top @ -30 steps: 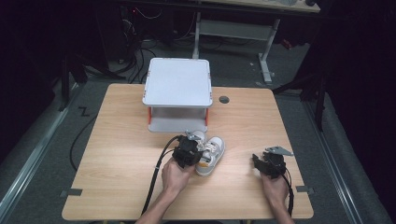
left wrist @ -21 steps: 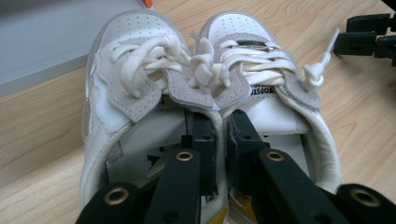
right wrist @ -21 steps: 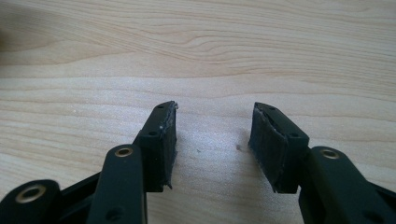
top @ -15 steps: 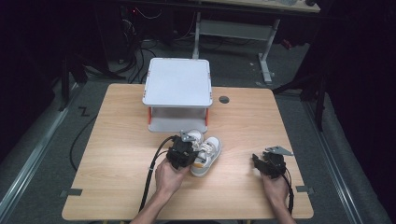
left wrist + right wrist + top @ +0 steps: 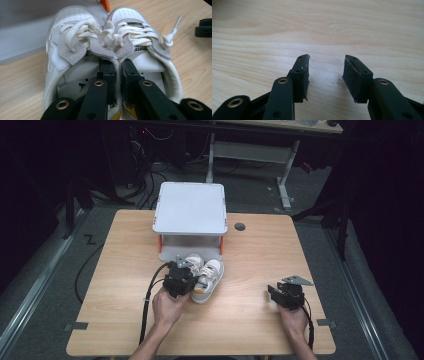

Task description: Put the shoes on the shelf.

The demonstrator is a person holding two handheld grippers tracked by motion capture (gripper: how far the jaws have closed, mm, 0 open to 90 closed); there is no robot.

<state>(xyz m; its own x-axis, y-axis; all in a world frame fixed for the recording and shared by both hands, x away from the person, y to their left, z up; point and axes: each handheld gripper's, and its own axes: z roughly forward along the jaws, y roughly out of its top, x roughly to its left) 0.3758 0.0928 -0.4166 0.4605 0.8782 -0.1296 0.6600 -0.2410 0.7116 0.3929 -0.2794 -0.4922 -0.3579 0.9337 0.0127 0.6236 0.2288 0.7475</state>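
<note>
Because the left gripper [image 5: 117,82] pinches both shoes' [image 5: 110,50] inner walls together, the pair moves as one, just before the rack [image 5: 190,215]; the right gripper [image 5: 325,75], empty jaws just narrowing, rests half-open above the surface [image 5: 324,22].

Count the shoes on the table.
2. The left shoe and the right shoe sit side by side before the white shelf, their touching inner walls pinched in the left tongs.

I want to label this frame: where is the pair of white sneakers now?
In the high view, the pair of white sneakers sits left of table centre, just before the white two-tier shelf, inner sides pinched by the left gripper.
</note>
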